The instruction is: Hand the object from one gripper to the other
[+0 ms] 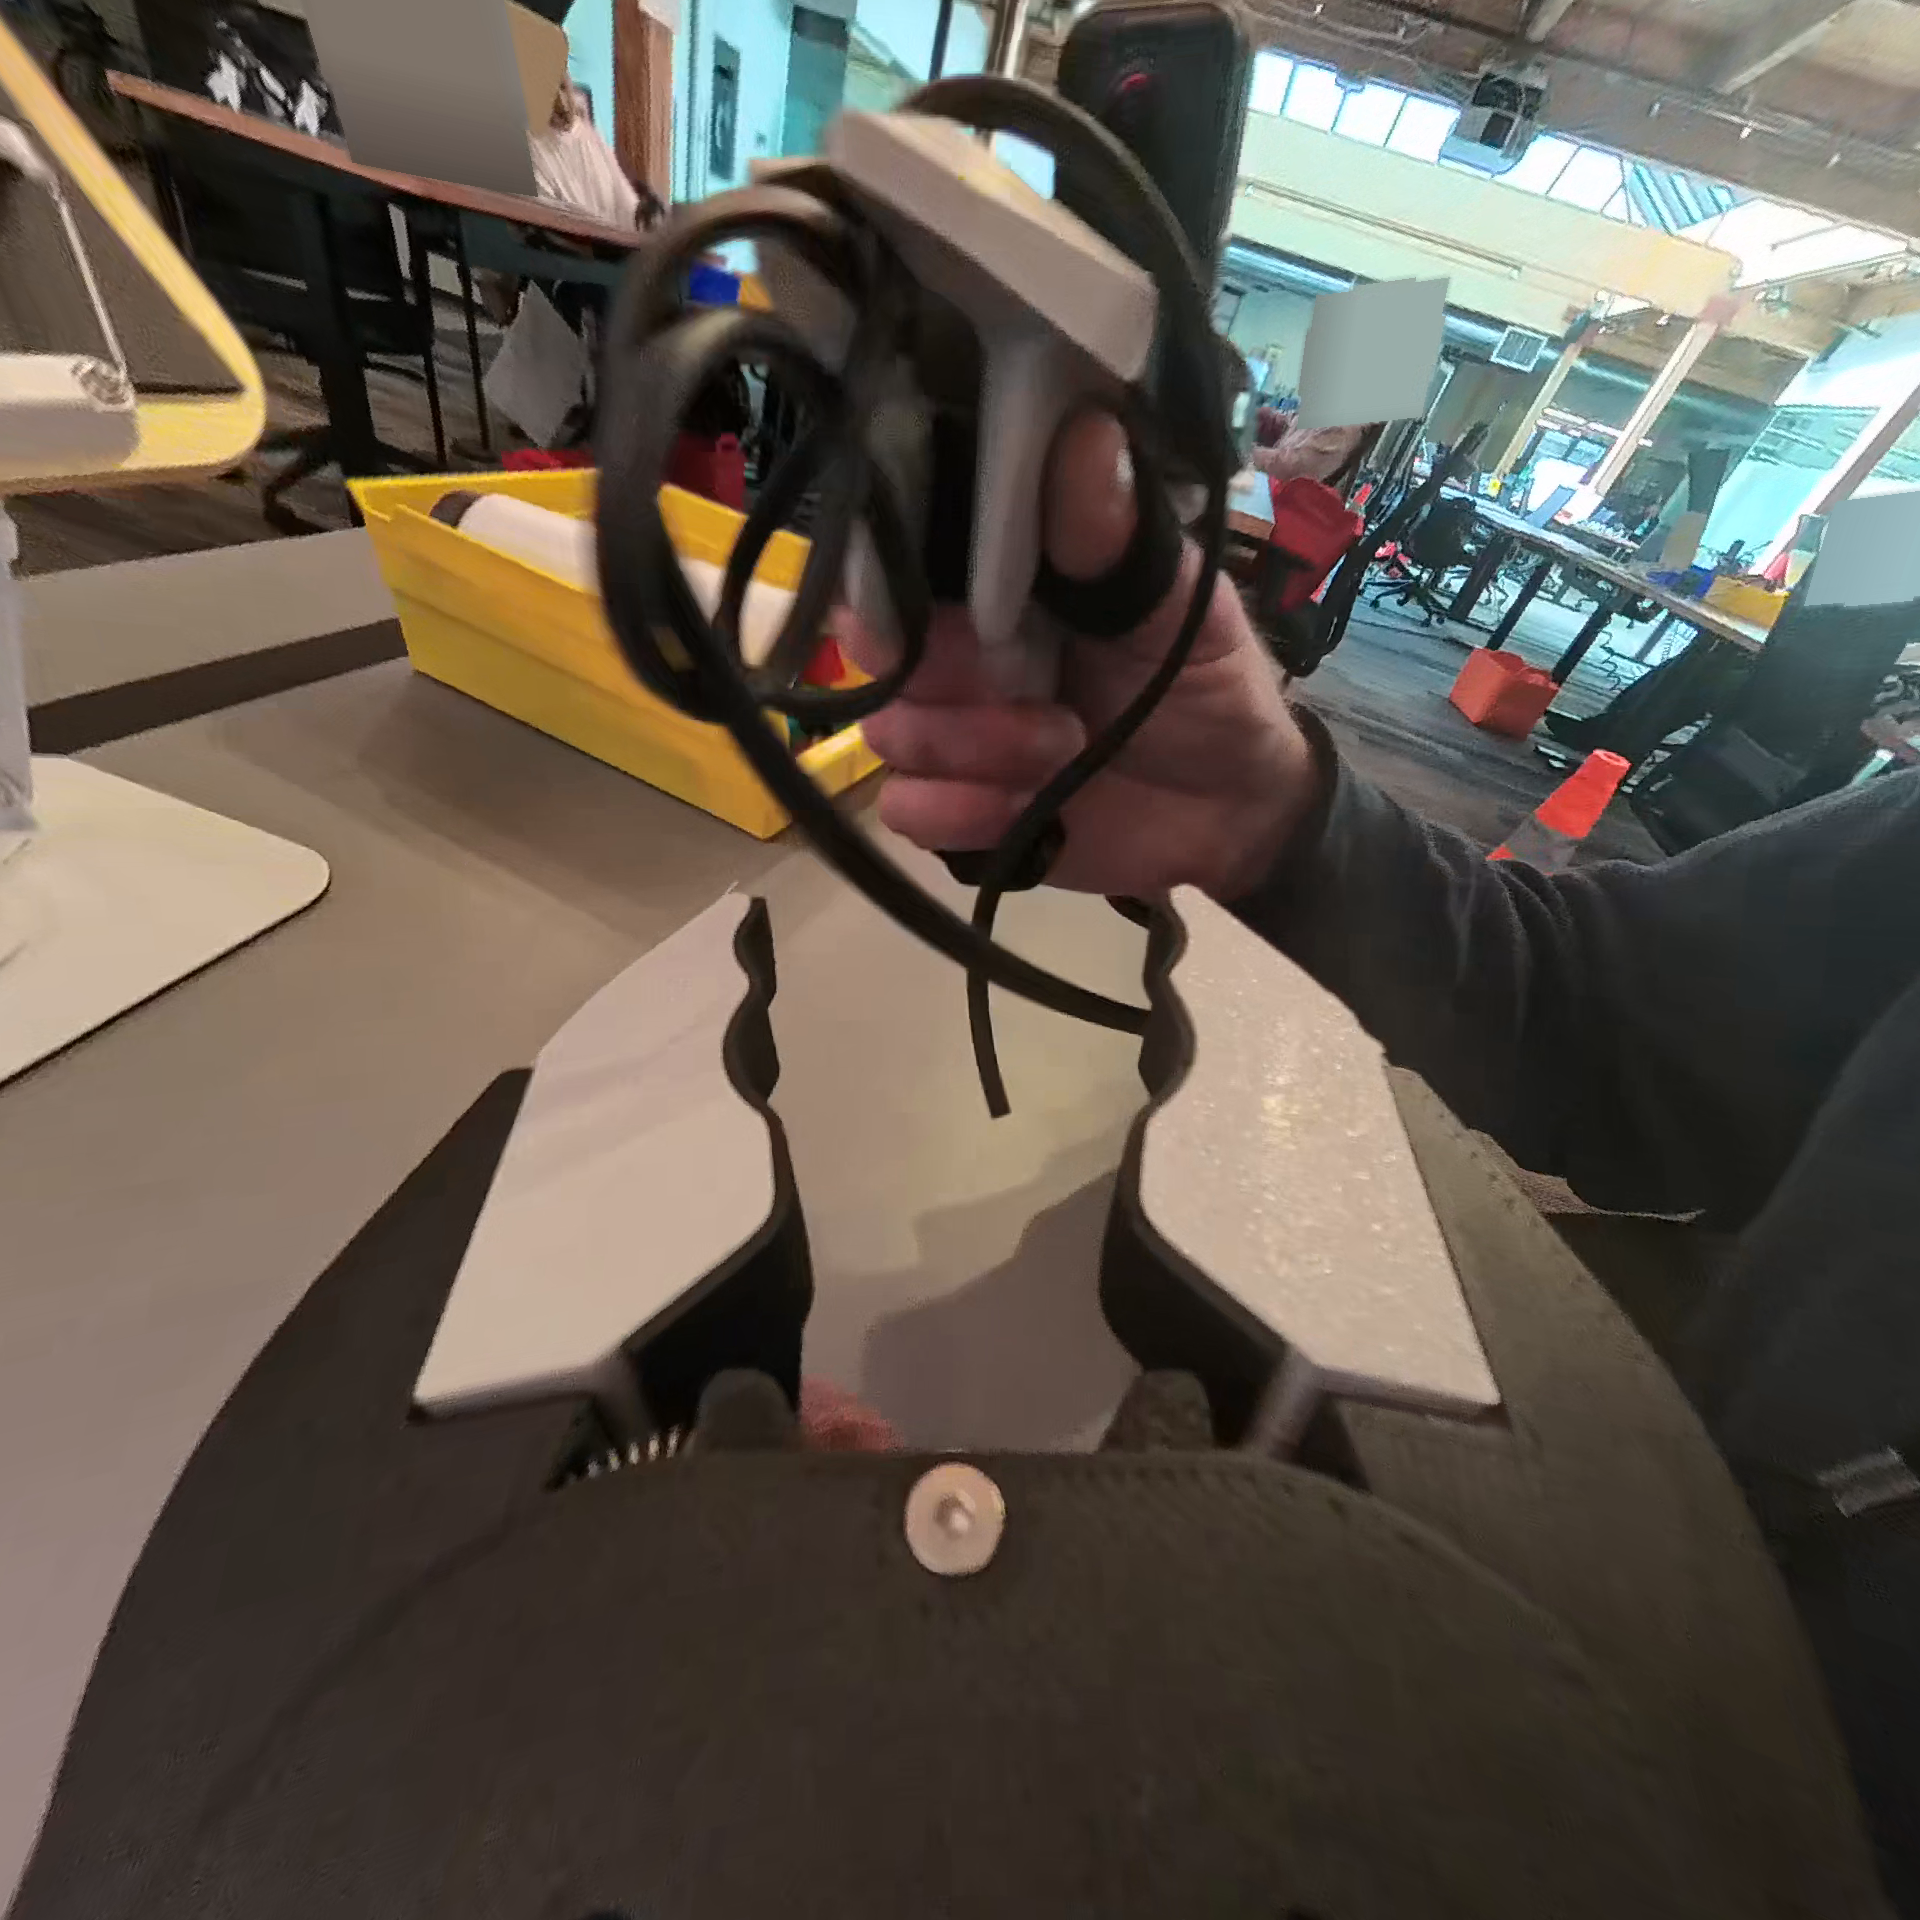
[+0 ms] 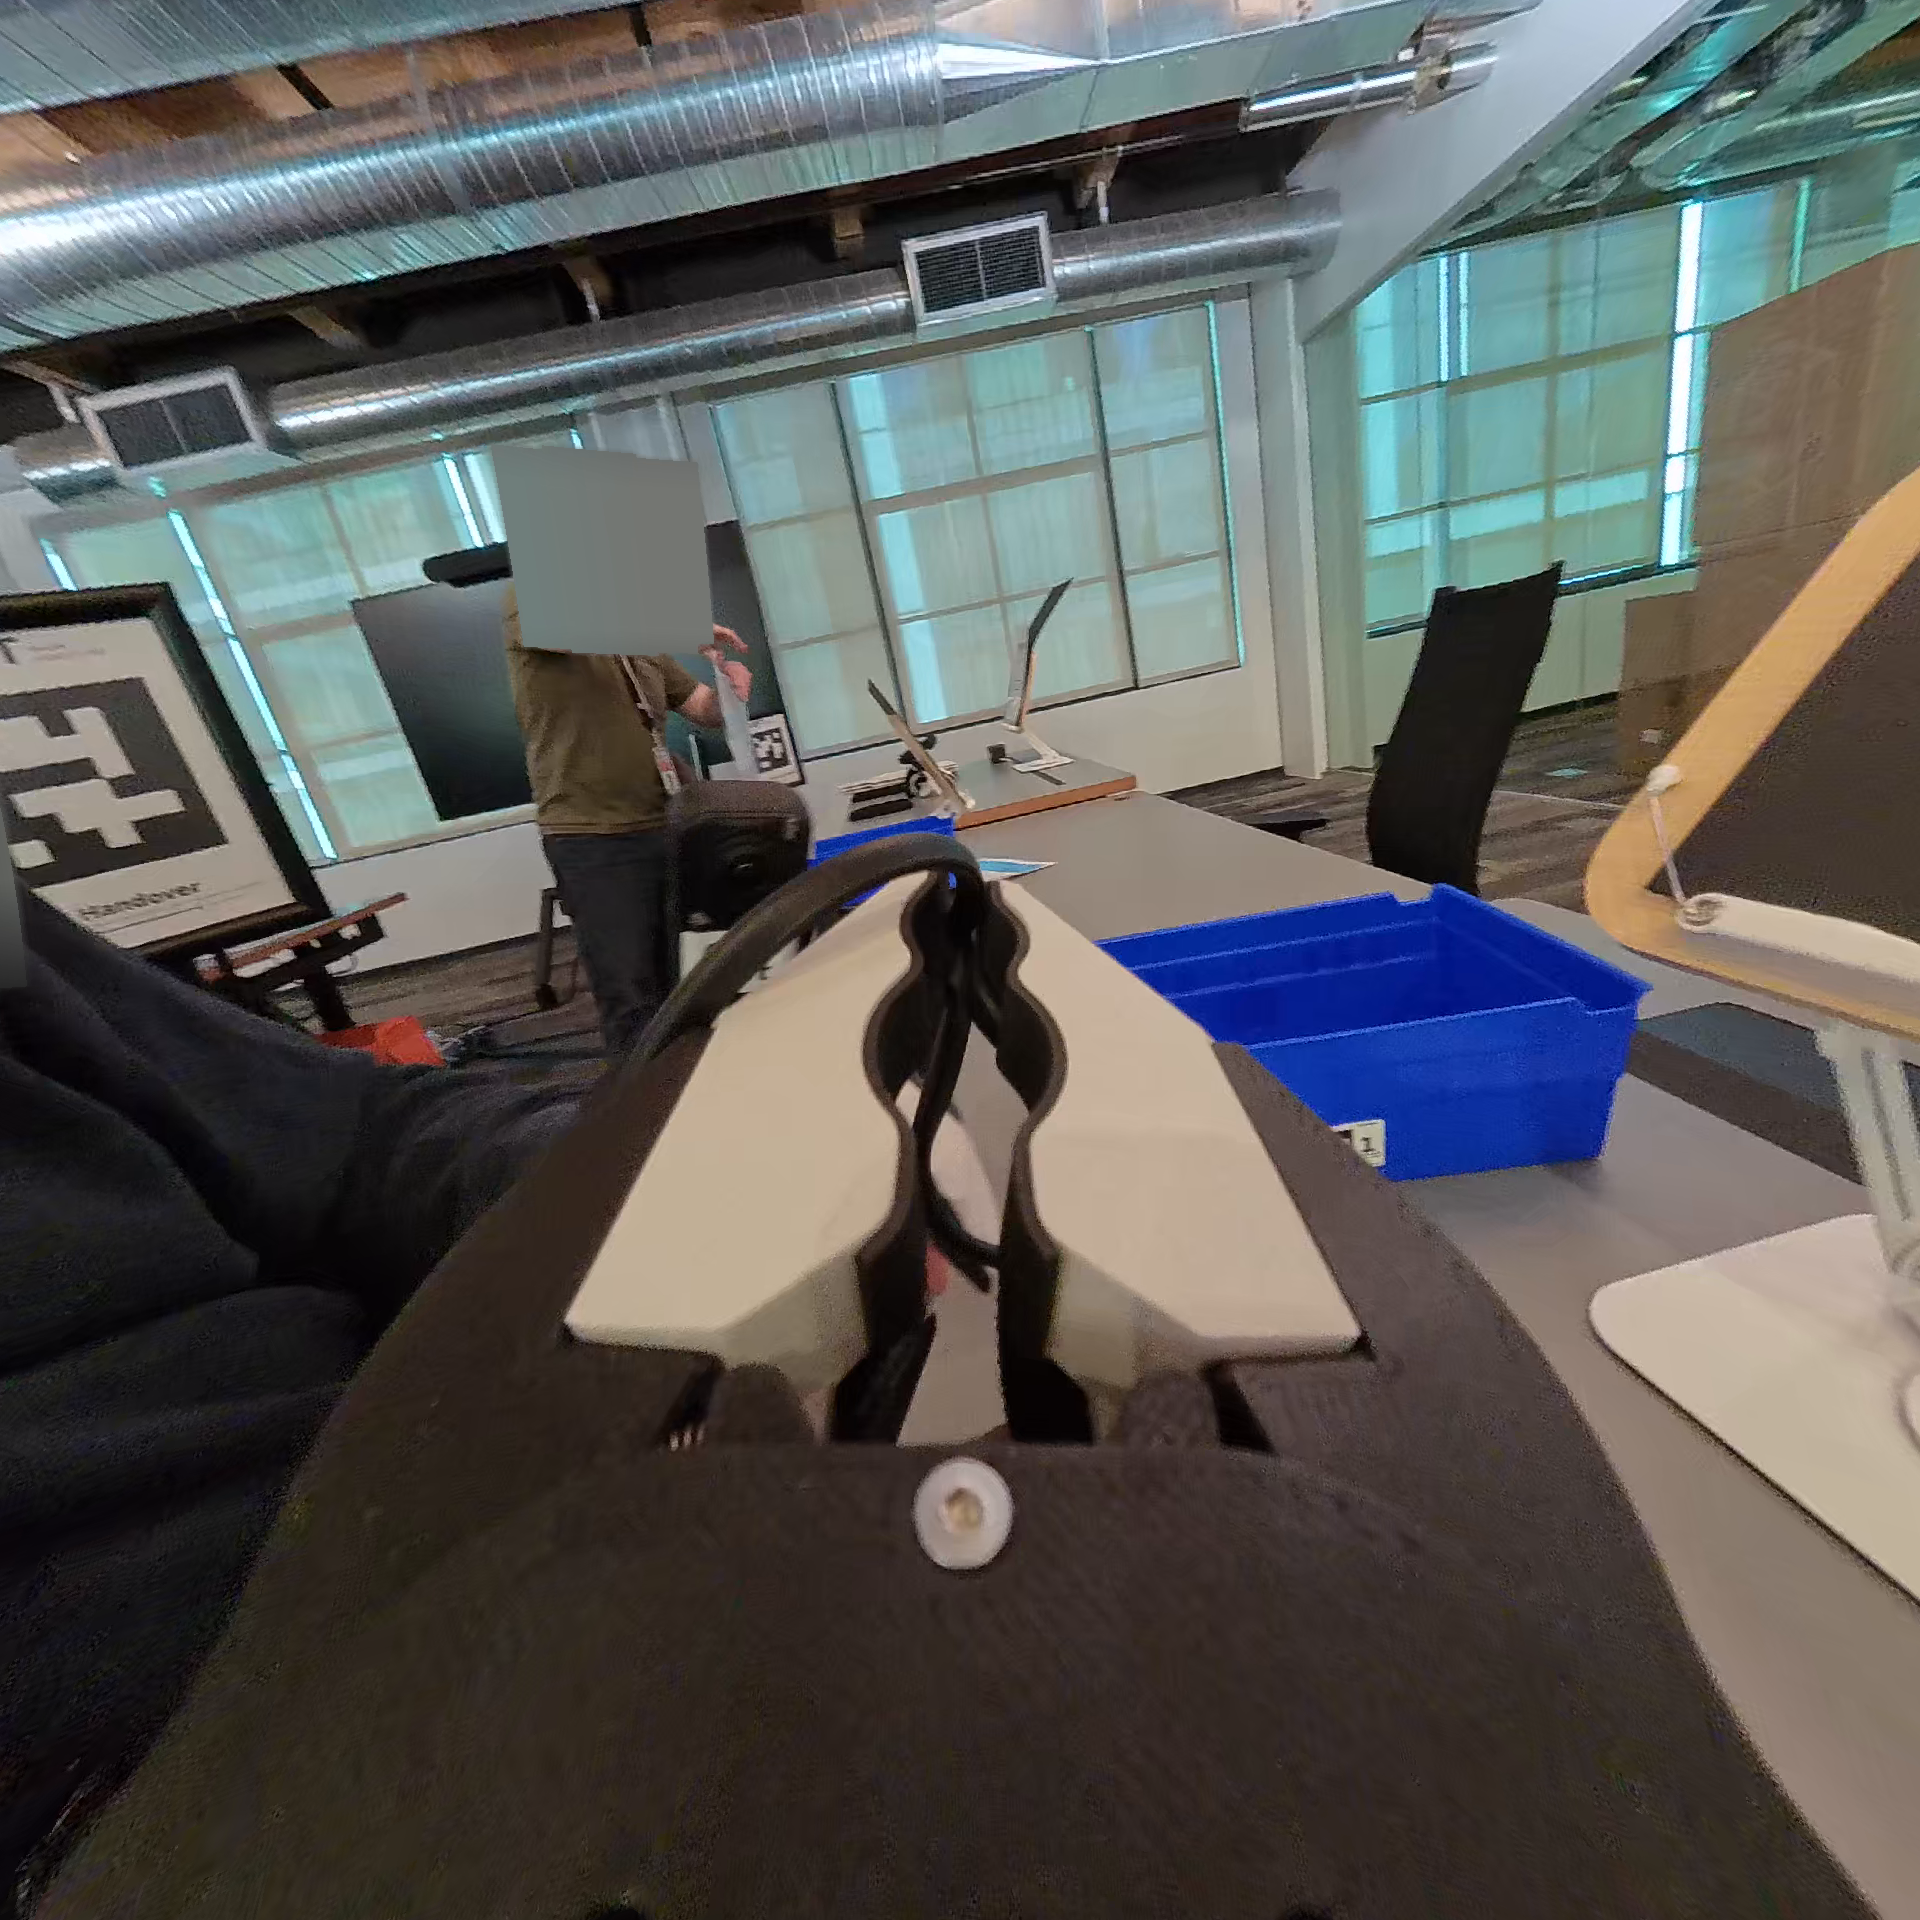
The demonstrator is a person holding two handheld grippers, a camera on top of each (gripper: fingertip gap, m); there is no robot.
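Black cord (image 1: 717, 499): pinched in right hand-held gripper (image 2: 961, 935); left hand-held gripper (image 1: 961, 997) spread below, dangling end between fingers; handover pending, closing next

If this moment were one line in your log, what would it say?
stage: mid-handover | right gripper: shut on black cord | left gripper: open, empty, cord's loose end dangling between its fingers

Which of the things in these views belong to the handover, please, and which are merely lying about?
Part of the job:
- black cord, coiled
- right gripper, shut on the cord
- left gripper, open, a loose cord end hanging between its fingers

Lying about:
- yellow bin
- blue bin
- white stand base
- grey table
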